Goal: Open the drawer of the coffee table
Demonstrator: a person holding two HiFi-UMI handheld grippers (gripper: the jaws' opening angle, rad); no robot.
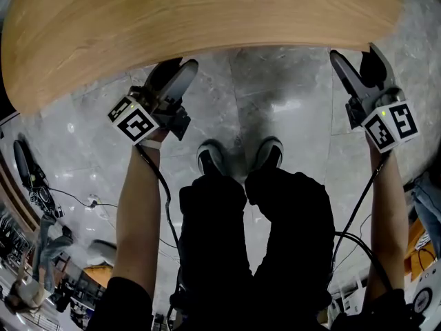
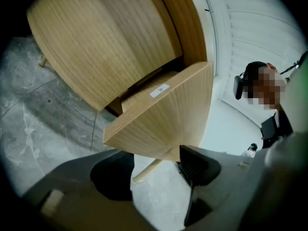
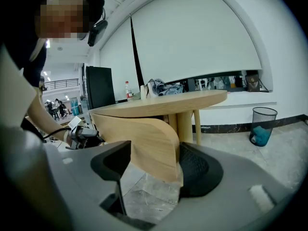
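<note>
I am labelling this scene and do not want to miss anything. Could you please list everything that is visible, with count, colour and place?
coffee table: one, light wood, in front of the person.
drawer: one, light wood, pulled out of the table.
label: one, white, on the wood behind the drawer front.
floor: grey marble, under everything.
waste bin: one, black mesh, on the floor far beyond the table.
dark panel: one, black, behind the table.
shoes: two, dark with white soles, on the floor.
left gripper: one, grey, jaws open, by a corner of the drawer front.
right gripper: one, grey, jaws open, drawer's end between them.
</note>
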